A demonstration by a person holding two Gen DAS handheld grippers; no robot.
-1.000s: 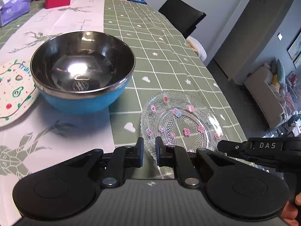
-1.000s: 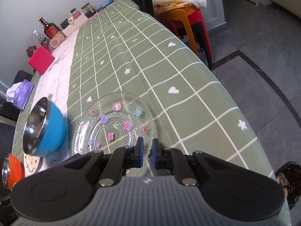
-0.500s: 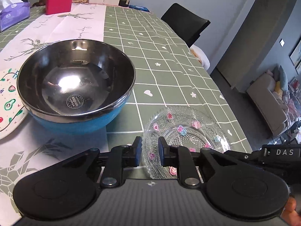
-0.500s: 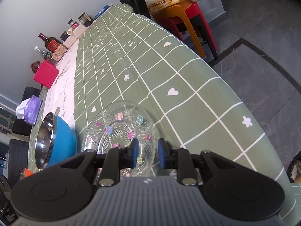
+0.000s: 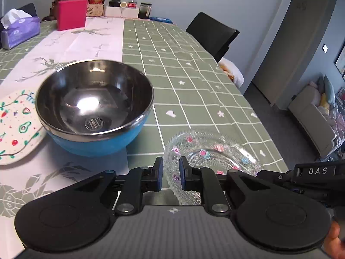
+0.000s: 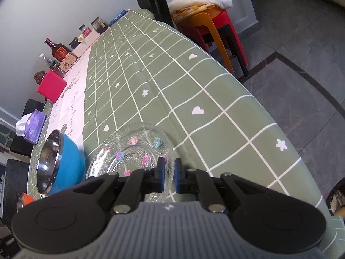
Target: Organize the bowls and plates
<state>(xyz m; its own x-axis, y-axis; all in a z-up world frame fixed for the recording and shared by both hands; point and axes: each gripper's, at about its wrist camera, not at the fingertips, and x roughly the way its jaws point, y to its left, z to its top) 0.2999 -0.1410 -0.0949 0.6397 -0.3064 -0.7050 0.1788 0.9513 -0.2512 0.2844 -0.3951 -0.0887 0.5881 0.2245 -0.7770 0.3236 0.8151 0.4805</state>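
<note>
Two hand-held grippers meet at the glass plate: your right hand-held gripper pinches its rim, lifting it off the tabletop, while your left hand-held gripper waits narrowly parted, empty. At 10 o'clock, the blue bowl awaits stacking.

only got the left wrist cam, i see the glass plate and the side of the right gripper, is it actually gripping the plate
observer: Looks so. The right gripper has its jaws closed to a narrow gap over the near rim of the glass plate.
operator: any bowls besides the blue one
observer: Yes, an orange bowl sits beside the blue bowl, mostly cut off by the frame edge.
operator: anything on the floor that side
observer: Stacked red and orange stools stand beside the table.
</note>
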